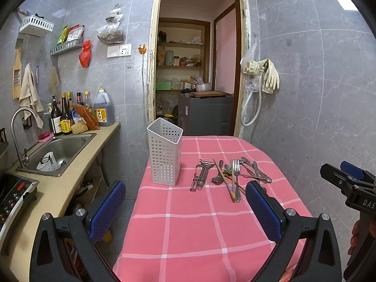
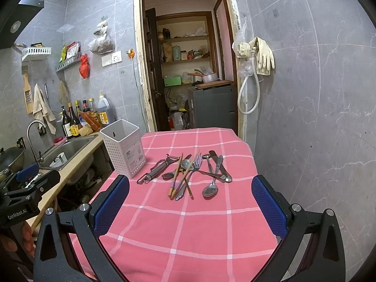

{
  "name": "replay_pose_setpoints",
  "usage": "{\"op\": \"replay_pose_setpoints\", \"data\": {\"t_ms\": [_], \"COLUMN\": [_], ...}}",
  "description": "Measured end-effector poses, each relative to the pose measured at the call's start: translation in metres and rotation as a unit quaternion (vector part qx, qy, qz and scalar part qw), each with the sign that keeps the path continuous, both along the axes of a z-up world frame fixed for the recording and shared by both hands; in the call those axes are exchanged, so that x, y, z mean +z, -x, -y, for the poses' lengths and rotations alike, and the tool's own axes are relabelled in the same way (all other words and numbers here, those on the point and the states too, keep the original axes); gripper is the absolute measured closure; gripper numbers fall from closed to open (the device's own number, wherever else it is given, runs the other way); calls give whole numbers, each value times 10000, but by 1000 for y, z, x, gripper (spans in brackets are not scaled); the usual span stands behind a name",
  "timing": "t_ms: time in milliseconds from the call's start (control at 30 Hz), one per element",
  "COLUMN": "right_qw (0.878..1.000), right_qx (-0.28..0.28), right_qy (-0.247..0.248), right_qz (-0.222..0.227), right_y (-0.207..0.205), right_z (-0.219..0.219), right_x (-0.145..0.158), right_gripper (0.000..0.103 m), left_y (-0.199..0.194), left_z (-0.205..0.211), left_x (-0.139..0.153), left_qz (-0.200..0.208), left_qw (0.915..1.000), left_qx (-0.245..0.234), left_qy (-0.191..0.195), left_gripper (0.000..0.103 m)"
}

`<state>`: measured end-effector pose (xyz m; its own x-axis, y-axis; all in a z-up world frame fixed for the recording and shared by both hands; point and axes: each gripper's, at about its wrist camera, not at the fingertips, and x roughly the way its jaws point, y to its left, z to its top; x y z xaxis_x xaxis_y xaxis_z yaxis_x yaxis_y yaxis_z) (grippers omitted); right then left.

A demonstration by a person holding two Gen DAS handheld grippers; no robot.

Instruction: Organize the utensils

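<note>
A white perforated utensil holder (image 1: 165,151) (image 2: 123,147) stands upright and looks empty on the pink checked tablecloth (image 1: 192,223) (image 2: 188,230). To its right lies a loose pile: a metal peeler (image 1: 201,175) (image 2: 156,168), chopsticks (image 1: 224,179) (image 2: 175,178), a fork (image 1: 236,168) (image 2: 197,161) and several spoons (image 1: 255,169) (image 2: 211,188). My left gripper (image 1: 185,209) is open above the near cloth, short of the pile. My right gripper (image 2: 190,209) is open too, nothing between its fingers. Each gripper shows at the edge of the other's view.
A counter with a steel sink (image 1: 58,152) (image 2: 68,150), a tap and bottles (image 1: 65,115) runs along the left. A cooker (image 1: 14,192) sits near left. An open doorway (image 1: 195,70) lies behind the table. A tiled wall with hanging gloves (image 1: 268,75) bounds the right.
</note>
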<state>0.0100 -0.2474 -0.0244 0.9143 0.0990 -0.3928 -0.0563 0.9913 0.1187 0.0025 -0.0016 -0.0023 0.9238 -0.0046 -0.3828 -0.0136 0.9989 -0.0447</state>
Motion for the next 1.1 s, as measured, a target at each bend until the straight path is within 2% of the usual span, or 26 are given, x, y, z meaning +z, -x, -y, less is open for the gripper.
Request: {"op": "replay_pose_setpoints", "data": {"t_ms": [1100], "right_qw": [10000], "right_qx": [5], "right_qy": [-9], "right_qz": [-20], "right_y": [-3], "right_z": [-4], "right_x": [-4], "right_gripper": [1], "left_y": [-1], "left_z": [0], "left_x": [0], "left_qz": [-21], "left_qw": [10000], "left_qx": [2], "left_qy": [-8], "left_gripper": [0]}}
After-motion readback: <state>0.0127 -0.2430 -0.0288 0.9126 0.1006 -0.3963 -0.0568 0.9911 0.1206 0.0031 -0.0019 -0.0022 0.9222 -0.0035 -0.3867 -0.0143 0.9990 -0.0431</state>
